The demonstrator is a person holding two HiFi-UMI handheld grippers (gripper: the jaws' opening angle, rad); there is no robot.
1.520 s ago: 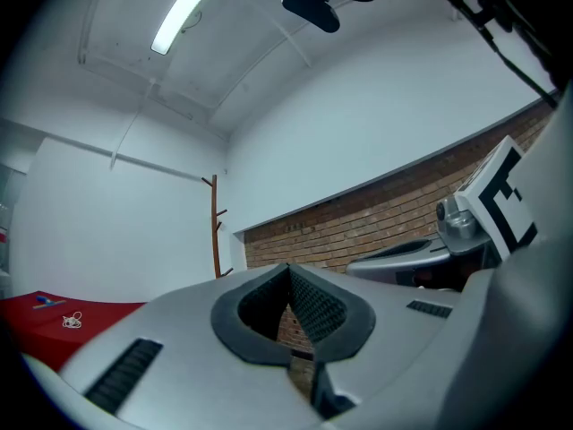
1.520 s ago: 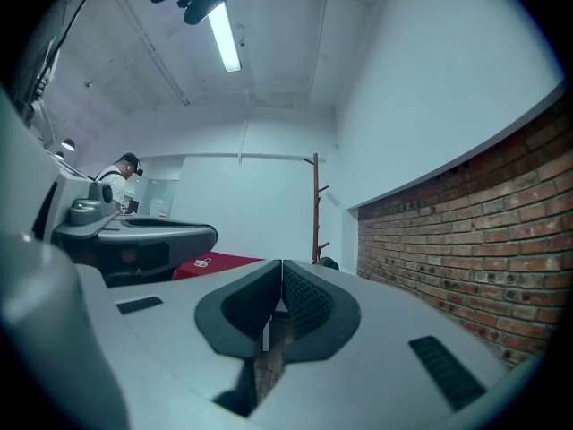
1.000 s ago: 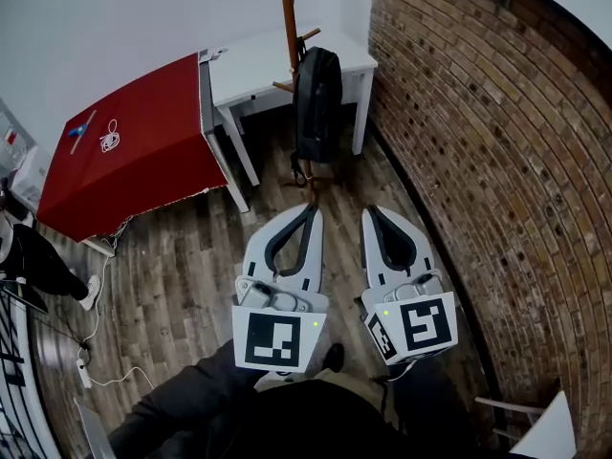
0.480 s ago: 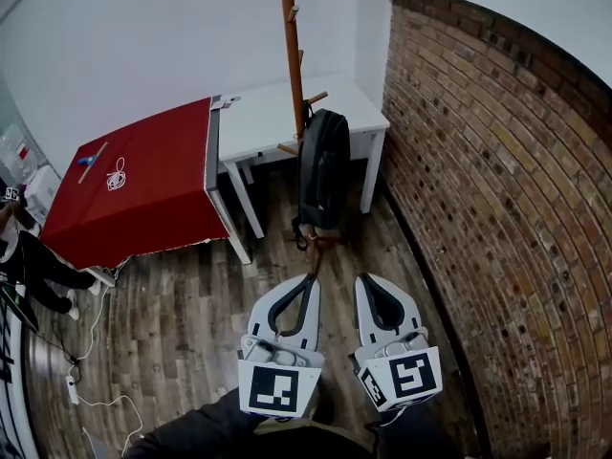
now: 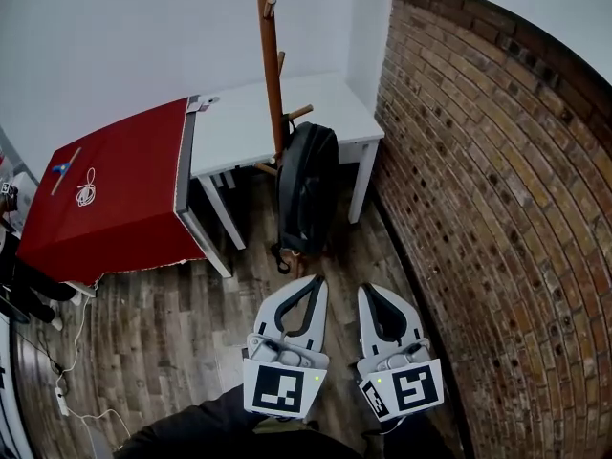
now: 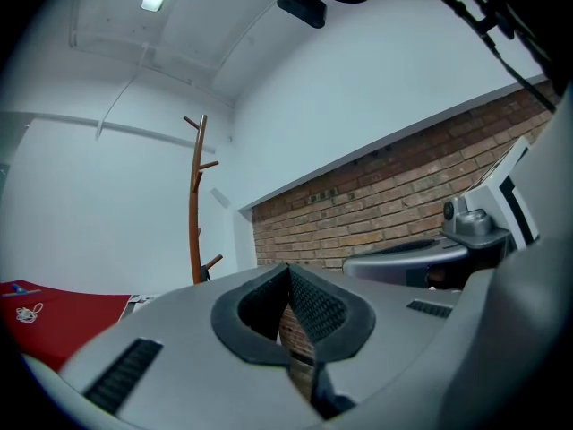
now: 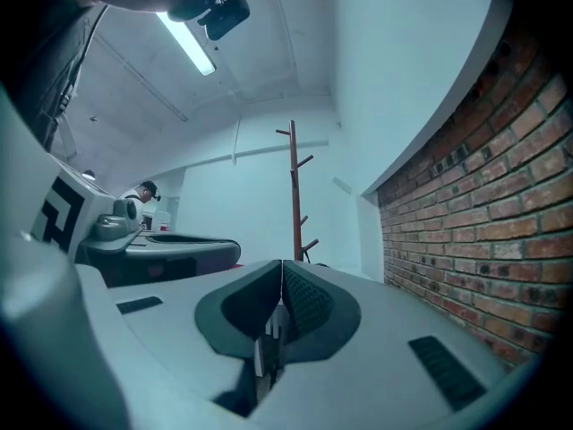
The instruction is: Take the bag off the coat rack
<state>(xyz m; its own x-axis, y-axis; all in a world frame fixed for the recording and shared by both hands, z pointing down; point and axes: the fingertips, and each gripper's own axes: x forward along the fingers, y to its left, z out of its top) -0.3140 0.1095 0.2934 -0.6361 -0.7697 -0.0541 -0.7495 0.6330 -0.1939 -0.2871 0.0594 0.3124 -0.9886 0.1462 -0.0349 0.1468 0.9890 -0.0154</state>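
A black backpack (image 5: 306, 194) hangs low on a brown wooden coat rack (image 5: 271, 65), in front of a white table by the brick wall. In the head view both grippers point level at it from just short of its bottom. My left gripper (image 5: 316, 279) is shut with nothing in it, and my right gripper (image 5: 367, 291) beside it is also shut and empty. The left gripper view shows the coat rack (image 6: 194, 204) ahead over its closed gripper (image 6: 288, 272). In the right gripper view the coat rack (image 7: 295, 195) stands straight ahead beyond that closed gripper (image 7: 281, 265). The bag is hidden in both gripper views.
A white table (image 5: 239, 127) stands behind the rack, with a red-covered table (image 5: 115, 189) to its left holding a cable and small items. A curved brick wall (image 5: 478, 208) closes the right side. Cables lie on the wood floor (image 5: 143, 333) at left.
Both grippers have moved forward together toward the rack, and the bag is nearer to their tips. Both stay shut and the bag still hangs on the rack.
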